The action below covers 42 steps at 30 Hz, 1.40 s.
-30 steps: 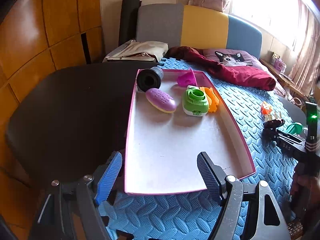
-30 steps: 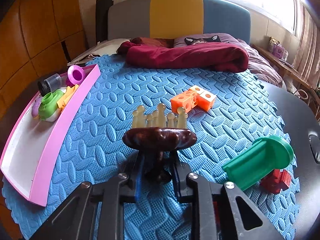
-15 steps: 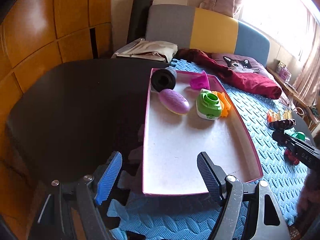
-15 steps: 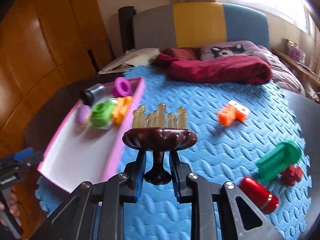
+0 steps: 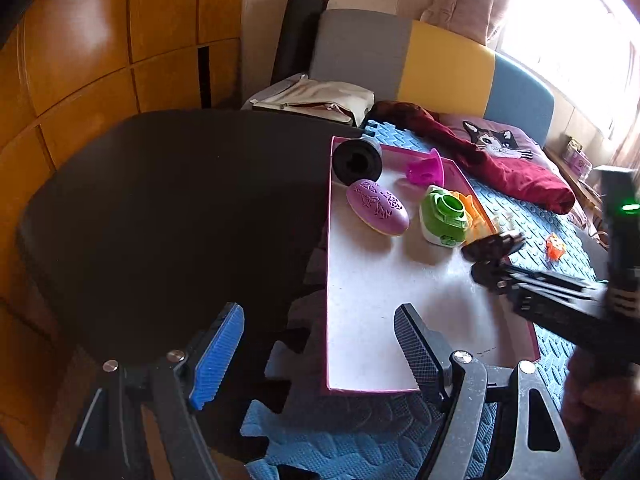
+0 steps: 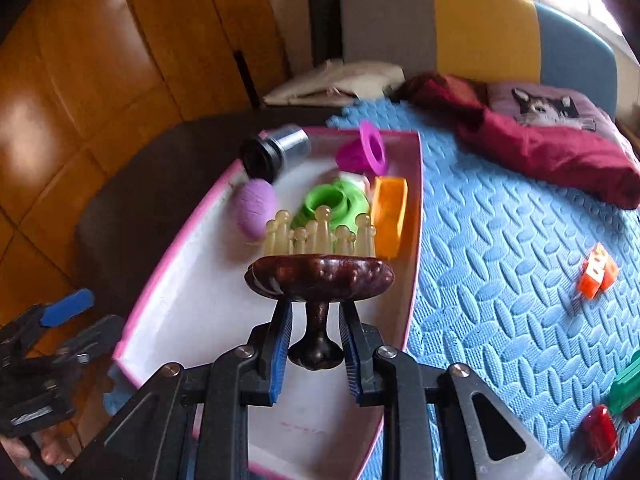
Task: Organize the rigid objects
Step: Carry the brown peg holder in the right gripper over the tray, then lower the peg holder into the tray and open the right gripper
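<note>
nearby, right claw (image 6: 316, 354) clenched on brown massager (image 6: 319, 280) above pink tray (image 6: 416, 208); left claw (image 5: 320, 344) released.

A dark round surface (image 5: 160, 200) carries a blue foam mat (image 6: 500, 240) over its right part. On the mat lies a pink-rimmed tray (image 6: 192, 304) at nine o'clock, its left edge overhanging the mat. Directly on the mat, an orange block (image 6: 598, 276) sits at three o'clock, with a green piece (image 6: 624, 388) and a red piece (image 6: 600, 434) near five o'clock. A dark red cloth (image 6: 552, 152) lies at one o'clock.
</note>
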### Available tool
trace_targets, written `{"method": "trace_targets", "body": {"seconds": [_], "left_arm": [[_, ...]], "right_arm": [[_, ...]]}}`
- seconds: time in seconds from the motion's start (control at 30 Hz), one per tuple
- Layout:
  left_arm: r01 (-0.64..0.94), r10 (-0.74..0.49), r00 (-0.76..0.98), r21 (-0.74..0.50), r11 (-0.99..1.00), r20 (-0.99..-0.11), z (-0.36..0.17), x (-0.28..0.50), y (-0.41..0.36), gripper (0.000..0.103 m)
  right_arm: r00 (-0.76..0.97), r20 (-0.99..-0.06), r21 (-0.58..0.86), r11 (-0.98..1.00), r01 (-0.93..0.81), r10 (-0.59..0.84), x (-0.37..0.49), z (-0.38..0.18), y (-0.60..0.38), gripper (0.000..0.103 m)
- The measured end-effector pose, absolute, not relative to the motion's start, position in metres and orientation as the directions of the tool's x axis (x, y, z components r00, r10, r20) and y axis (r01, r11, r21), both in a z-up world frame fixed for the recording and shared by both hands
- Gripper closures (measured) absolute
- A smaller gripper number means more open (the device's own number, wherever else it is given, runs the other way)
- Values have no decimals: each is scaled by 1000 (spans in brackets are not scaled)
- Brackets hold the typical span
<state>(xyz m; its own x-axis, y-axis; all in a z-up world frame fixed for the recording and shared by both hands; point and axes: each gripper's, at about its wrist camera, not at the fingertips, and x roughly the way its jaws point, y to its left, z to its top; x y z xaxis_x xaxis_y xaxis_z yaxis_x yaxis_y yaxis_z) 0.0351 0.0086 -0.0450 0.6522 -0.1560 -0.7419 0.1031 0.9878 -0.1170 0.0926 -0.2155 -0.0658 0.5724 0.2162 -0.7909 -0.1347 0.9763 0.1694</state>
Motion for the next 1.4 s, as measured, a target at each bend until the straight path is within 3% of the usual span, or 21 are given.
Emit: {"method": "trace_targets", "body": {"seconds": [0.53, 1.4], "left_arm": [[93, -143, 656, -109, 990, -741, -45, 33, 9, 25], [155, -137, 677, -42, 987, -723, -30, 15, -16, 22]], "right_arm": [[628, -743, 199, 973, -118, 229, 68, -48, -227, 60], [748, -649, 184, 983, -18, 135, 18, -11, -287, 59]]}}
